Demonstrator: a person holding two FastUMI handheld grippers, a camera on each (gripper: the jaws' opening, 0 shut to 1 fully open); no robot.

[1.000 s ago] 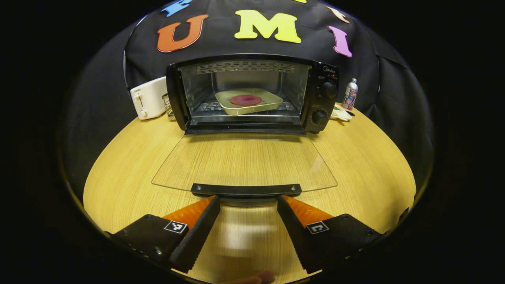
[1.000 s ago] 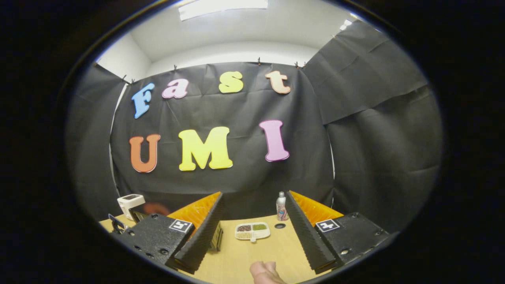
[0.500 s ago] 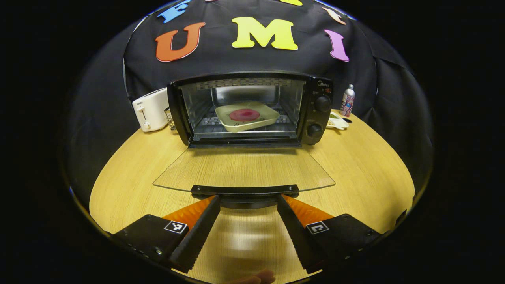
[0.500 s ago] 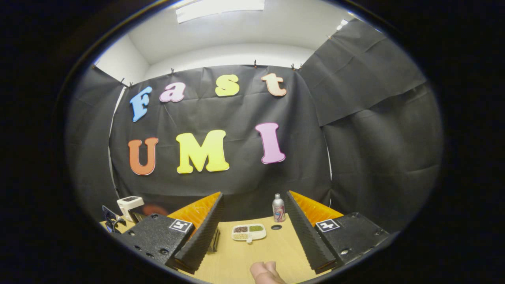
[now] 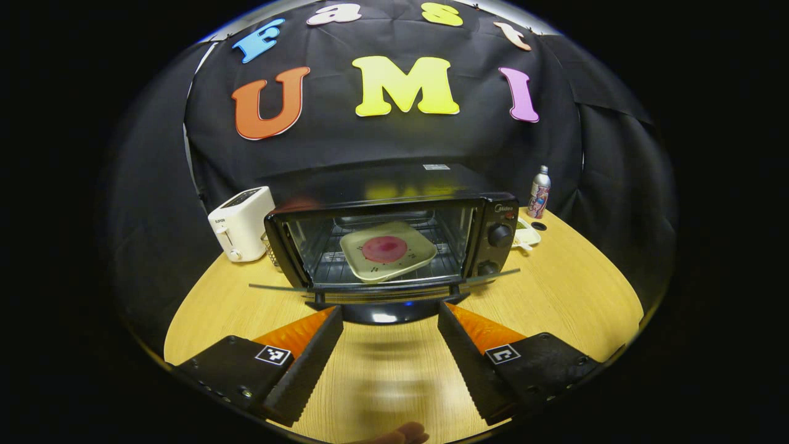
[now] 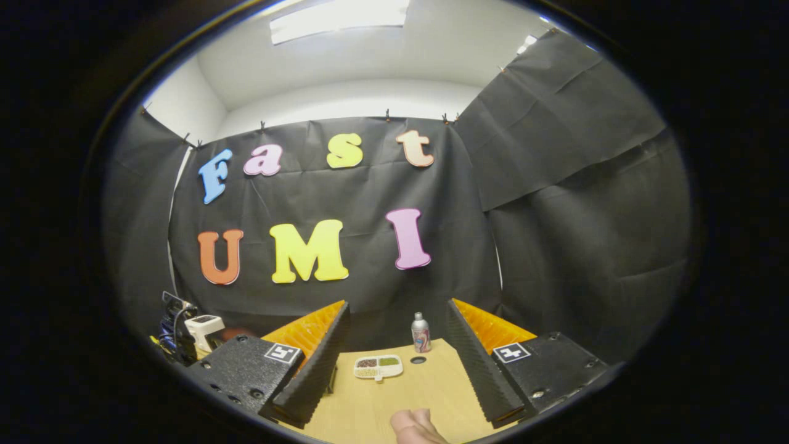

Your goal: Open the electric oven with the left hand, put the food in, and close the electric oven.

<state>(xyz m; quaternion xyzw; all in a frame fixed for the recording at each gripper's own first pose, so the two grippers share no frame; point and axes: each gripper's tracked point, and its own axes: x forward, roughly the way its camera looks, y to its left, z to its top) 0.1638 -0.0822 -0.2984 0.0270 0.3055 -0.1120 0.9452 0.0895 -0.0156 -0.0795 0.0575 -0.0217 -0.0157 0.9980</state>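
A ceiling light panel (image 6: 338, 12) is glaring white in the right gripper view. Fisheye distortion is bending the table (image 5: 573, 296) edge in the left gripper view. Near wood is blurring, and the oven door handle (image 5: 385, 316) is catching a highlight.

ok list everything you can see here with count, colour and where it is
electric oven: 1, black, middle of the table, glass door partly open
tray: 1, cream, on the rack inside the oven
food: 1 round piece, dark red, on the tray
toaster: 1, white, left of the oven
bottle: 1, silver with a printed label, back right of the table
divided dish: 1, white, with brown and green fillings, near the bottle
table: 1, light wood, round
left gripper: 1, fingers apart, at the door's handle
right gripper: 1, fingers apart, holding nothing, raised over the table
person's fingertips: bottom edge of the right gripper view
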